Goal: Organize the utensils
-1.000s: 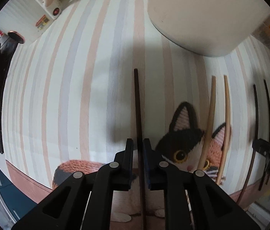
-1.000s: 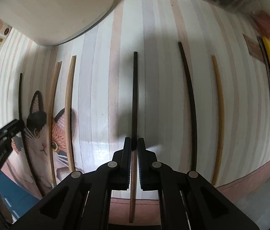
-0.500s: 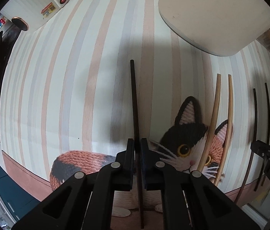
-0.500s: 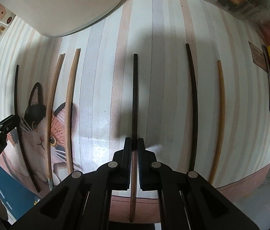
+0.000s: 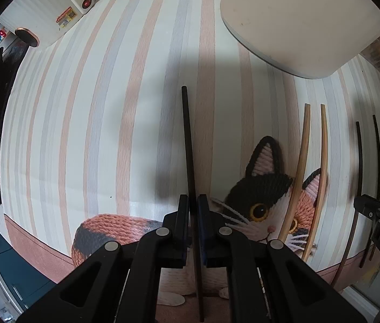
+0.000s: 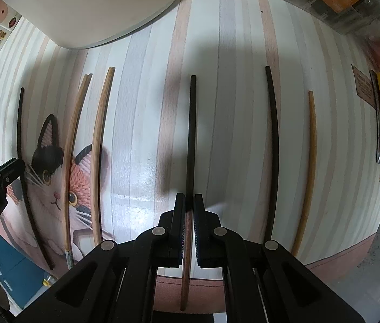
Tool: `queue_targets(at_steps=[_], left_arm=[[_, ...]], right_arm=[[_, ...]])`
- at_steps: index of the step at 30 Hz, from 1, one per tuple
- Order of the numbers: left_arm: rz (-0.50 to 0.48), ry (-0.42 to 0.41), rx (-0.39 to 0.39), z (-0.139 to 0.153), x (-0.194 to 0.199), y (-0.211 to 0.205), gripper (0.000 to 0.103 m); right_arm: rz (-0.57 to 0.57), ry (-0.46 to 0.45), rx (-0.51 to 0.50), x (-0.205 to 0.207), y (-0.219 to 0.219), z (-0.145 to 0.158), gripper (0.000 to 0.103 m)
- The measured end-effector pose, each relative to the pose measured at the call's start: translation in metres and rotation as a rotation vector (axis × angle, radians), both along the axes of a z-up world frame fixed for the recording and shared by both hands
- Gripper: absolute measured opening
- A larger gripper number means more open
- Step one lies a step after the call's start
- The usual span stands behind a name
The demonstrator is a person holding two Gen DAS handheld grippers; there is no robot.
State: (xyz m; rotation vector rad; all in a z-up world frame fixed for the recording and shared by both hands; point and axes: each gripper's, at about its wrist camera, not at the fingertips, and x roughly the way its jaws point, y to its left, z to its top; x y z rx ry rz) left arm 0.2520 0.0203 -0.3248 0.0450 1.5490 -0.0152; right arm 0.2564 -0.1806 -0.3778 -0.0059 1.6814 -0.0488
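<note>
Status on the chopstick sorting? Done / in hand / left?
Done: the light pair already lies side by side on the mat.
In hand: left gripper is shut on a black stick, right gripper on a black-and-brown stick.
Left: a dark stick and a tan stick lie apart, unpaired.

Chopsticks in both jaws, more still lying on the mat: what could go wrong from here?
1. Each dark chopstick is pinched at one spot along its length, with both ends free, so it may pivot or slip.
2. The right gripper holds its stick between a tan pair and another dark stick; setting it down could knock those.
3. The left gripper and the right work side by side and could collide.
</note>
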Motion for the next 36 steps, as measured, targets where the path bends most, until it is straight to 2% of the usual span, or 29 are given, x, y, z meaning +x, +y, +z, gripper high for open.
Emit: queue_targets(at_steps=[7,14,21,27,36], left_arm=[[-0.009,-0.013,0.024,0.0,0.0,-0.009,0.004],[-0.033,-0.083,0.021,0.02,-0.007,-0.01,0.003],[-0.015,-0.184,-0.034,0.066,-0.01,-0.003,0.003],[-0.021,-0.324,-0.024,0.118,-0.018,0.008,0.003],[-0.009,-0.485,-0.003,0.168,-0.013,0.022,0.0]], right_arm=[[-0.029,-0.031,0.002,-0.017,0.002,-0.002,0.006],[-0.101,-0.11,0.067,-0.036,-0.015,0.019,0.006],[-0.098,-0.224,0.081,-0.042,-0.019,0.062,0.006],[-0.096,-0.361,0.096,-0.051,-0.022,0.111,0.005],[-0.1,-0.51,0.103,-0.036,-0.017,0.153,0.005]])
